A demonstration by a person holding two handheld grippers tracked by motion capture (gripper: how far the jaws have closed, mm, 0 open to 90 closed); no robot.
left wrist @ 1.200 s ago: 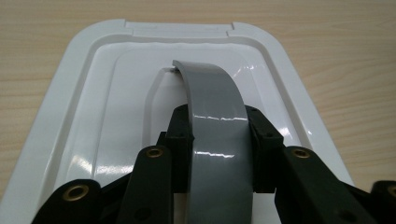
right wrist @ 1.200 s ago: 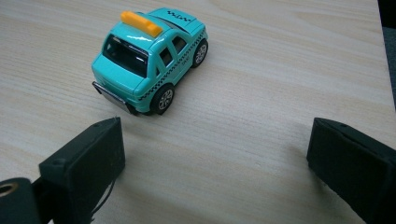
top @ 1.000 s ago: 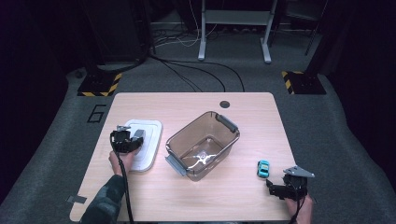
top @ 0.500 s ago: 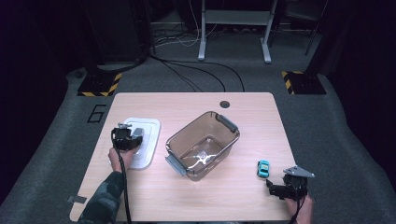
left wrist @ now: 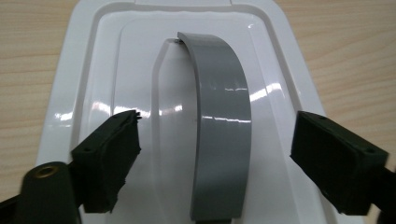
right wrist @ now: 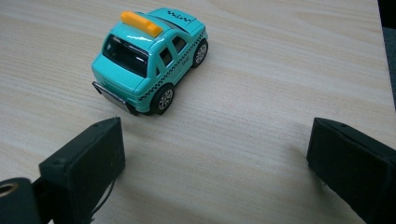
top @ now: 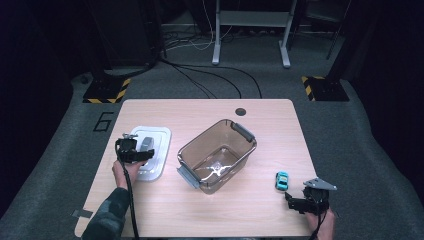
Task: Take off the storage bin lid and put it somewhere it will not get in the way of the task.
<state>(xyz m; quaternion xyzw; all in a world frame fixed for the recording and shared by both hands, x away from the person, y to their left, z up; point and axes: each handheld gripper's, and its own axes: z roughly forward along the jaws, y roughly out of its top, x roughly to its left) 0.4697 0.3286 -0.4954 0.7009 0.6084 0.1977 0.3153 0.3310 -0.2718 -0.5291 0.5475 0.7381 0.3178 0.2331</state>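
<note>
On the table the clear storage box stands open in the middle, and its white lid lies flat to the left. Our left hand-held gripper has just been opening: its jaws are now spread either side of the lid's grey handle without pressing it, so we judge the lid set down and released. Our right hand-held gripper, also spread, holds nothing just behind the teal toy taxi, likely next for the box.
</note>
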